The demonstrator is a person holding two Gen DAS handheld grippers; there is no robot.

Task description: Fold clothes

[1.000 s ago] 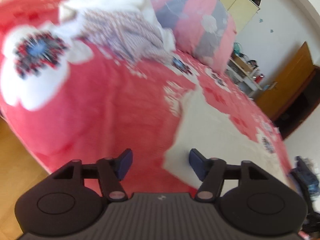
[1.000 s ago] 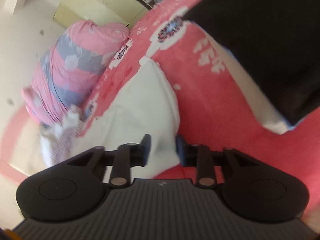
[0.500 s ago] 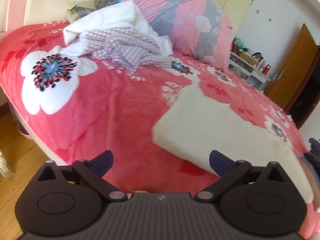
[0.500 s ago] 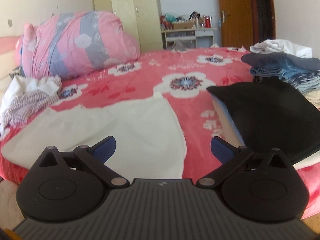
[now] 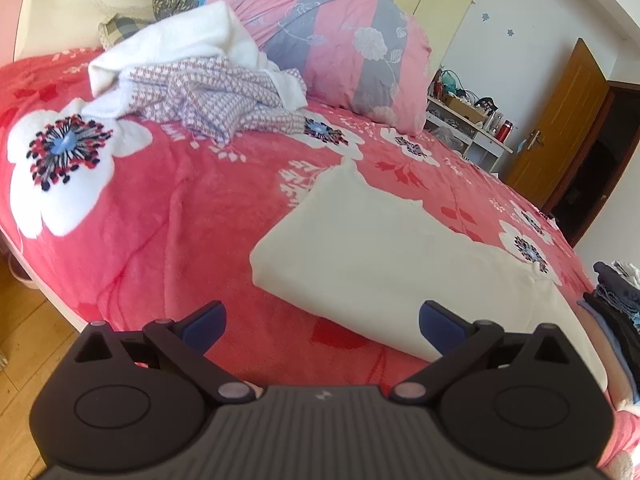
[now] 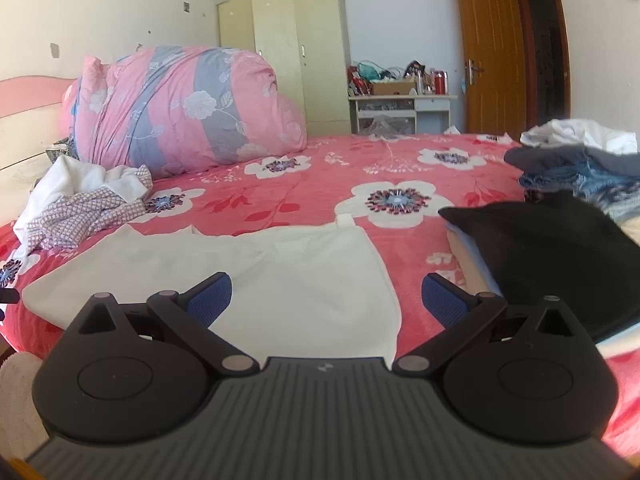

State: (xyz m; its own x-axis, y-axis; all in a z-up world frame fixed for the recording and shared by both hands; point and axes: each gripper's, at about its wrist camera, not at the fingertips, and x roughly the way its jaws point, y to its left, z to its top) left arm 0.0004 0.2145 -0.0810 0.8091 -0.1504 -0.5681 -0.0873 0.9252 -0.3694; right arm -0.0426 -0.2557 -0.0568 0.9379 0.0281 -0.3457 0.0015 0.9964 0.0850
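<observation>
A cream-white garment (image 5: 384,256) (image 6: 280,276) lies flat and folded on the red flowered bedspread (image 5: 168,208) (image 6: 320,172). My left gripper (image 5: 322,326) hovers wide open over its near left end, with nothing between the blue pads. Over the garment's near right edge my right gripper (image 6: 326,300) also stands wide open and holds nothing. A crumpled heap of a white towel and a patterned garment (image 5: 208,84) (image 6: 84,200) sits toward the head of the bed. A black folded garment (image 6: 552,252) rests on a stack at the right.
A rolled pink and grey quilt (image 6: 180,108) (image 5: 344,44) lies at the bed's head. More clothes (image 6: 580,164) are piled at the far right. A wardrobe (image 6: 292,52), a cluttered shelf (image 6: 400,96) and a brown door (image 6: 492,44) stand behind. Wooden floor (image 5: 20,340) borders the bed's left edge.
Both grippers opened wide and let go of the white garment, then drew back and rose. The right gripper rolled from a steep tilt to level, and the garment now lies flat.
</observation>
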